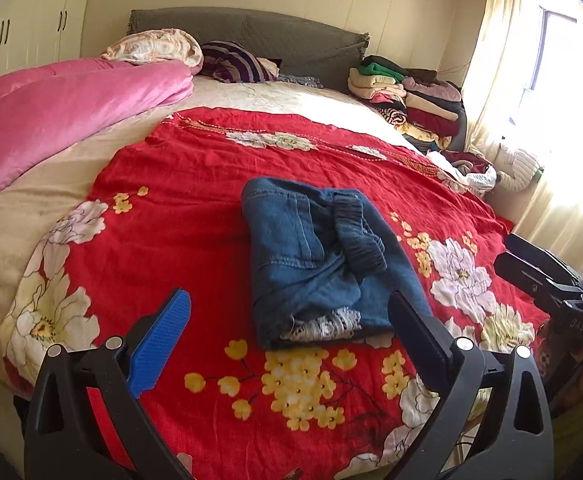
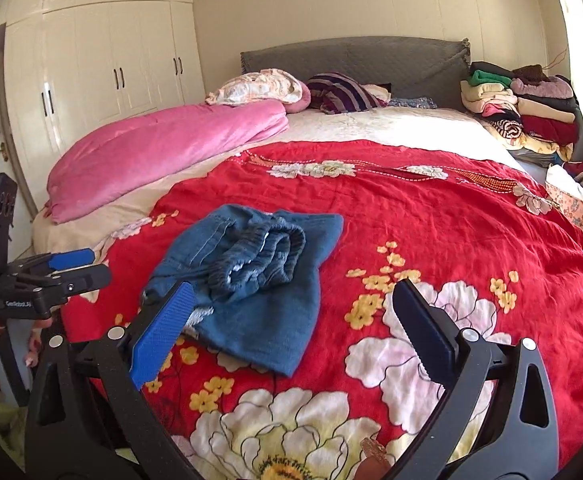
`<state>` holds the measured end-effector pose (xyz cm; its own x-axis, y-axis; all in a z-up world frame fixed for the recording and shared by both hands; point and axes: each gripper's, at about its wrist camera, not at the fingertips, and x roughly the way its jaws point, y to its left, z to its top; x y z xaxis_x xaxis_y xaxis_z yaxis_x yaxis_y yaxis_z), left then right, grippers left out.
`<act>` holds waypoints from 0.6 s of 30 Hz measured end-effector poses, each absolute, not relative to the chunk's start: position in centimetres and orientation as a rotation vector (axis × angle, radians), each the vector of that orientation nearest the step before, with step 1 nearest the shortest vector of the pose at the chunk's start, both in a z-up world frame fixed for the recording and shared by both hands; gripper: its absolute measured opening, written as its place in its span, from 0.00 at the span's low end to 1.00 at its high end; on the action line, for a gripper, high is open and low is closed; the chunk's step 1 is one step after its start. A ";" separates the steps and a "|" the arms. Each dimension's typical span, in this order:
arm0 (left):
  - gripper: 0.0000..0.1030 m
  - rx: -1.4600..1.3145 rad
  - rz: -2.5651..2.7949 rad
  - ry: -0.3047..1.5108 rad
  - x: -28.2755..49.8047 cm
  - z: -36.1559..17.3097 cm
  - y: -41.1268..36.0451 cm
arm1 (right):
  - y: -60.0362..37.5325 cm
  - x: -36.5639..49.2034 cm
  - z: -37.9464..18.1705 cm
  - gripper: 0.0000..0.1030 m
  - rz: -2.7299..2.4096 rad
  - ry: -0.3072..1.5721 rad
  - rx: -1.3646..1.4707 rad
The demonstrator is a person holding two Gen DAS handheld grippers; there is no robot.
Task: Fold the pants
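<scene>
The folded pants lie on the red bedspread (bundled, waistband on top). The left claw hangs released just short of them; the right claw, also released, has them to its left.

Folded pants lie on the bedspread, near the bed's foot. Rolled quilt along the bed's left side. Pillows behind, against the headboard. Clothes stack at the far right corner. Wardrobe left of the bed.
</scene>
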<state>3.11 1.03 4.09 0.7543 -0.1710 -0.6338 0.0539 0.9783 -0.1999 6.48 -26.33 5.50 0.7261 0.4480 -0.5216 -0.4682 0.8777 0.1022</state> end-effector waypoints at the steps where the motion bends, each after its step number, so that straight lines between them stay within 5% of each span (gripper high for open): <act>1: 0.96 -0.173 -0.124 0.711 2.9 3.9 1.0 | -26.2 6.1 5.2 0.91 0.501 0.565 -0.046; 18: 0.96 -0.143 -0.110 0.764 1.8 0.2 0.0 | -24.9 4.7 -0.8 0.91 0.389 0.698 -0.105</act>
